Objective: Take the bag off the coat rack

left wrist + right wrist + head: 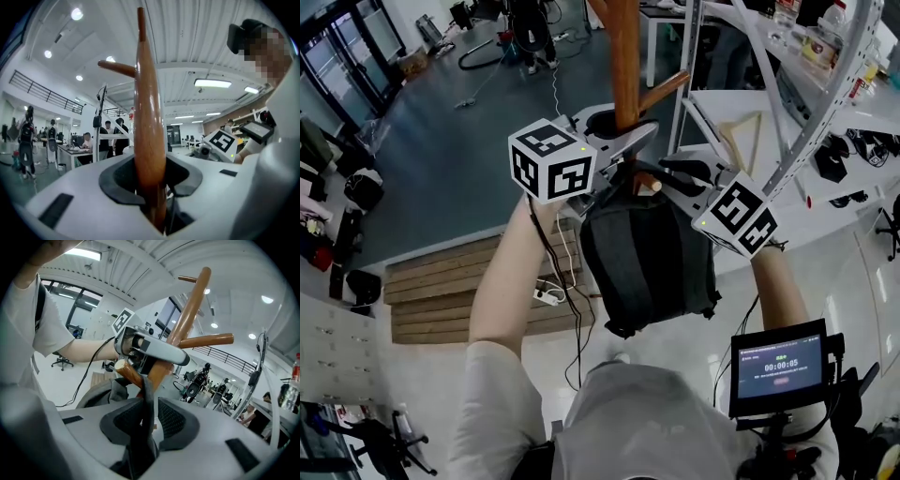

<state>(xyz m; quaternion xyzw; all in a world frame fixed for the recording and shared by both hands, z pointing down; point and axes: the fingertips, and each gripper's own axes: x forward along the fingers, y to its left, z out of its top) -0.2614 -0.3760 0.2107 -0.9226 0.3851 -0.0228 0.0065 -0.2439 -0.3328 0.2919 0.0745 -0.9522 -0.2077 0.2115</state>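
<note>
The bag (647,262) hangs by its strap (144,394) over a peg (649,185) of the coat rack pole (625,56), which rises at the bag's 12 o'clock. The left gripper (609,127) closes around the pole at 11 o'clock. The right gripper (146,423), at 1 o'clock, clamps the strap.

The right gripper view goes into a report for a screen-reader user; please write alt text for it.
The right tool is closed on the dark strap of the bag, which hangs over a wooden peg of the coat rack. Just beyond, the left tool clasps the rack's pole.
</note>
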